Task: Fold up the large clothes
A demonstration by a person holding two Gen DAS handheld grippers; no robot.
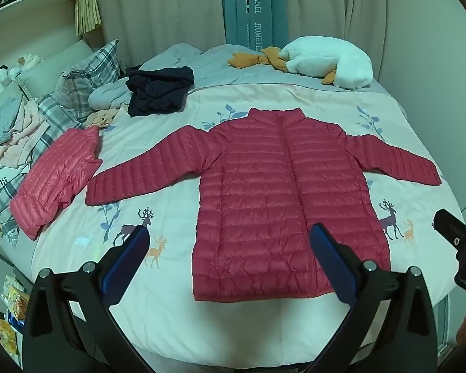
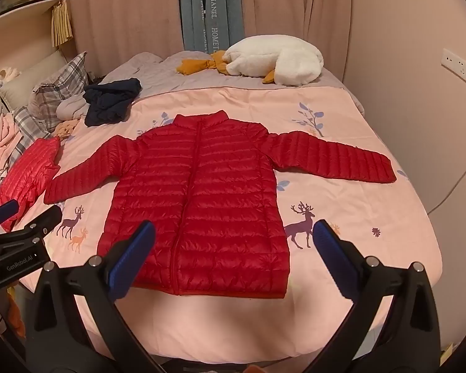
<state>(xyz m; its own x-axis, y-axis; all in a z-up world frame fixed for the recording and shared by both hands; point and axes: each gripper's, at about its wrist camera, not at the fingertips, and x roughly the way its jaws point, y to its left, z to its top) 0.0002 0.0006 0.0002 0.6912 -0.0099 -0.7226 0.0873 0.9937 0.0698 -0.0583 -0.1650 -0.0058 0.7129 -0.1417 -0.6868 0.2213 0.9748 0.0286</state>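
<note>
A red quilted puffer jacket (image 1: 273, 192) lies flat and face up on the bed, zipped, collar far, hem near, both sleeves spread out to the sides; it also shows in the right wrist view (image 2: 202, 192). My left gripper (image 1: 233, 261) is open and empty, held above the hem near the bed's front edge. My right gripper (image 2: 233, 258) is open and empty, also held over the hem. The right gripper shows at the right edge of the left wrist view (image 1: 459, 236), and the left gripper at the left edge of the right wrist view (image 2: 21, 236).
A folded pink-red puffer jacket (image 1: 56, 183) lies left of the spread one. A dark navy garment (image 1: 158, 91), plaid pillows (image 1: 84, 74) and loose clothes sit at the far left. A white goose plush (image 1: 326, 62) lies at the far side. The wall (image 2: 435, 99) is on the right.
</note>
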